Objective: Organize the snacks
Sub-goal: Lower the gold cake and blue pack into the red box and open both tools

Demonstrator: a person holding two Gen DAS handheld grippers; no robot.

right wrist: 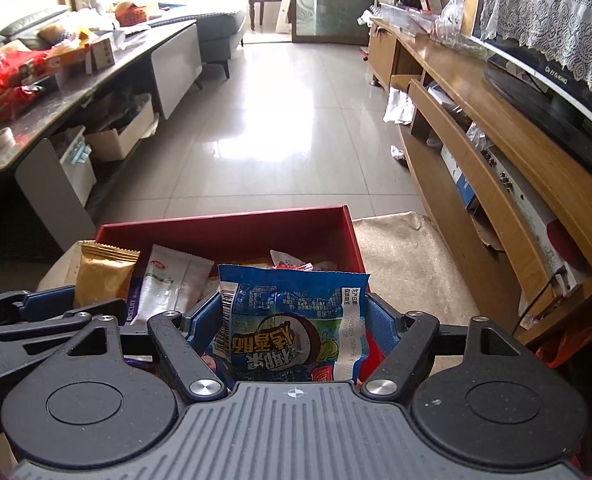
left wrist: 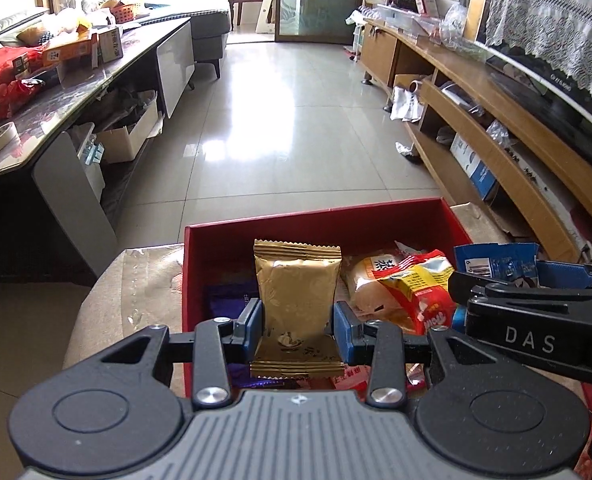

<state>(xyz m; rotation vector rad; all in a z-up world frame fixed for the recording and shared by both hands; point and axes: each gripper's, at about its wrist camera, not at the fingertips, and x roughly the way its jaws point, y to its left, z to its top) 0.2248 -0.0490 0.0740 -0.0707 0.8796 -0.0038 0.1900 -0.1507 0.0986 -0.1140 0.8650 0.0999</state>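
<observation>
Both packets are over the red box (left wrist: 376, 216) now, left gripper (left wrist: 298, 326) clamping the gold snack packet (left wrist: 296, 292), right gripper (right wrist: 292, 328) gripping the blue coconut-snack bag (right wrist: 292, 320); best lowered into gaps before letting go.

"DAS" marks the right tongs (left wrist: 536, 308); "BISCUIT" runs down a purple packet (right wrist: 130, 312).

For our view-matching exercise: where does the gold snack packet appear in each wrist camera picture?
Left wrist view: gold snack packet at lower centre, pinched in the left hand-held gripper.
Right wrist view: same packet at lower left, left of the blue packet.
Shared landmark: the red box.
</observation>
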